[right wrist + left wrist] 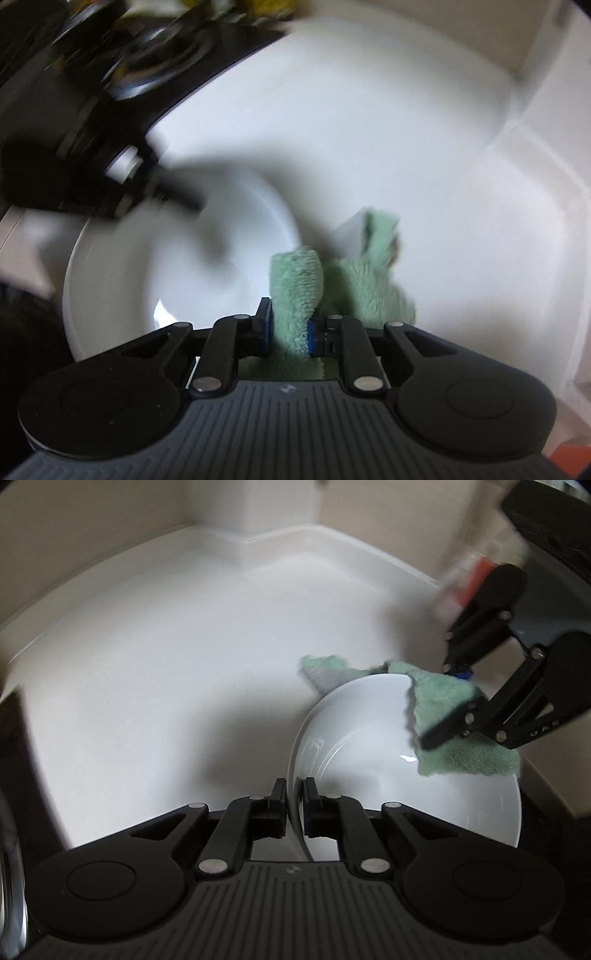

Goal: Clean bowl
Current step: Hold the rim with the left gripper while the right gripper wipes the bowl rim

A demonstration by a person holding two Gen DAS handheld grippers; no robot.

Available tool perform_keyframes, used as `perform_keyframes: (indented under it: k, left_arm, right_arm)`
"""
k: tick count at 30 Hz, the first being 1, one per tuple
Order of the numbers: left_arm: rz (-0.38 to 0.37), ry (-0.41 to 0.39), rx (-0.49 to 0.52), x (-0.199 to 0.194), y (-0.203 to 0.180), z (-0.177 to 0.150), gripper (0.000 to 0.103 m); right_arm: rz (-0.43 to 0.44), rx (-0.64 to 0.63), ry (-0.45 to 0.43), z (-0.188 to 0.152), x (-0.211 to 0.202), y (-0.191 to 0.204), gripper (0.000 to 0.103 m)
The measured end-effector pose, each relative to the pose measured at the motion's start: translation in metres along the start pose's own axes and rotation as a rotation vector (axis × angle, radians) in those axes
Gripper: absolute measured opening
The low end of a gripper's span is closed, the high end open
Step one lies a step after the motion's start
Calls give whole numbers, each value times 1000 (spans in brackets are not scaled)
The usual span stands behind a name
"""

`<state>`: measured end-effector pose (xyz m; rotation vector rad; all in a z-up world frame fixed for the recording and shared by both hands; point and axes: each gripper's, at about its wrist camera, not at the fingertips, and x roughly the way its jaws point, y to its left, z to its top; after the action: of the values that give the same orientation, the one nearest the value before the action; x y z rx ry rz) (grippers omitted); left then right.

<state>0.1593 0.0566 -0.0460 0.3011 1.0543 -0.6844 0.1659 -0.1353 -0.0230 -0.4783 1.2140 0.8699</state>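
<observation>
A white bowl (369, 738) is tilted over a white sink (166, 646). My left gripper (294, 794) is shut on the bowl's near rim, one finger inside and one outside. A fluffy green cloth (443, 716) drapes over the bowl's far right rim. My right gripper (448, 705) comes in from the right and is shut on that cloth. In the right wrist view the cloth (295, 291) is bunched between the right gripper's (290, 325) blue pads, with the bowl (177, 266) to the left and the left gripper (110, 184) blurred at its far rim.
The sink's rim and corner (251, 539) run across the back. A blurred white and orange object (469, 579) stands at the upper right. Dark countertop with a blurred metal item (147, 48) lies at the upper left of the right wrist view.
</observation>
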Motion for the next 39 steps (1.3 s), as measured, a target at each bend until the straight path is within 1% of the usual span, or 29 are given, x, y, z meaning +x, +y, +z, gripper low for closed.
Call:
perform_keyframes:
  k: [2, 4, 6, 7, 8, 9, 12, 14, 15, 17, 18, 19, 21, 23, 25, 27, 29, 30, 32, 34, 35, 37, 39]
  left_arm:
    - [-5, 24, 116, 5, -3, 9, 9]
    - [-13, 35, 182, 8, -5, 17, 8]
    - [-25, 39, 215, 10, -7, 22, 8]
    - [-32, 43, 216, 10, -7, 23, 9]
    - [-33, 45, 201, 9, -7, 22, 10]
    - [-26, 45, 166, 6, -6, 18, 11]
    - [9, 23, 7, -1, -7, 7, 11]
    - [56, 14, -77, -7, -10, -5, 12]
    - [65, 9, -108, -8, -10, -9, 12]
    - [67, -15, -160, -10, -8, -18, 12]
    - [58, -13, -156, -10, -7, -17, 11]
    - [40, -4, -137, -8, -4, -15, 10]
    - [11, 23, -69, -5, 0, -7, 10]
    - [-14, 40, 5, -2, 3, 3, 10]
    - [-12, 56, 87, 6, 5, 16, 10]
    - [-17, 60, 143, 12, 10, 26, 10]
    - [-31, 55, 170, 16, 12, 34, 11]
    - [-29, 58, 171, 17, 12, 35, 12]
    - [-9, 55, 122, 20, 14, 34, 14]
    - [6, 40, 30, 23, 15, 29, 14]
    - [20, 35, -10, 22, 14, 25, 14]
    - [52, 33, -59, 19, 13, 13, 14]
    - [45, 21, -97, 15, 14, 1, 14]
  right_arm:
    - [17, -39, 62, 8, 4, -1, 21]
    - [7, -87, 111, 20, 10, -1, 18]
    - [-73, -143, 84, 37, 15, 4, 17]
    - [-87, -158, 63, 42, 16, 6, 17]
    - [-95, -167, 44, 46, 16, 8, 17]
    - [-89, -165, 26, 49, 17, 9, 17]
    - [-69, -137, -29, 51, 17, 8, 16]
    - [-46, -91, -52, 46, 15, 3, 15]
    - [-39, -51, -68, 42, 13, 0, 14]
    - [-41, 23, -97, 32, 10, -5, 14]
    - [-44, 70, -114, 27, 8, -6, 13]
    - [-44, 94, -119, 22, 7, -5, 13]
    - [-31, 56, -84, 17, 6, 0, 12]
    - [-19, 17, -48, 12, 6, 4, 13]
    - [6, -78, 27, 14, 7, 8, 15]
    - [-28, -139, 59, 24, 10, 8, 16]
    - [-86, -166, 29, 38, 12, 6, 15]
    - [-97, -158, -7, 45, 12, 5, 15]
    - [-98, -140, -42, 53, 12, 3, 16]
    - [-89, -121, -62, 55, 13, 0, 16]
    - [-77, -99, -75, 53, 13, -3, 15]
    - [-52, -46, -95, 47, 11, -9, 14]
    - [-46, -1, -113, 40, 8, -13, 13]
